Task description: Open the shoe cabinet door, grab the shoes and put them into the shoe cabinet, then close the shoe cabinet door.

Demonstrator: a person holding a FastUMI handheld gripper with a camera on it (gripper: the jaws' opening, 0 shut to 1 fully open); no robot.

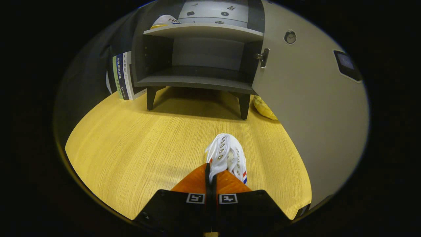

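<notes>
Entry, gripper view. I read the gripper [211, 174] as nearly closed: the two fingers stand almost together with only a thin dark slit between them, and the heel edge of a white shoe [227, 156] is pinched in that slit. Both fingers appear to press on the shoe's upper (the contact itself is partly hidden by the fingers, so I note this as likely rather than certain). The shoe points away toward 12 o'clock, its row of metal eyelets facing up and a red and blue stripe on its side at about 4 o'clock from the fingertips. I cannot tell whether its sole touches the wooden table [131, 141] or hangs just above it.

Beyond the shoe, at 12 o'clock and well apart, stands the shoe cabinet [197, 33] on short dark legs. Its door [312, 108] is swung open and reaches back toward 3 o'clock, with a metal handle [263, 57] near its edge, a small clock sticker [290, 37] and a dark panel [348, 65] on its face.

Contents: the lower compartment [204, 74] has nothing in it that I can see. On the upper shelf, at about 11 o'clock, sits a second white shoe [165, 21].

Beside the cabinet at 10 o'clock a few books [122, 76] lean upright. A yellow object [264, 108] lies on the table at 1 o'clock, between the cabinet leg and the door.
</notes>
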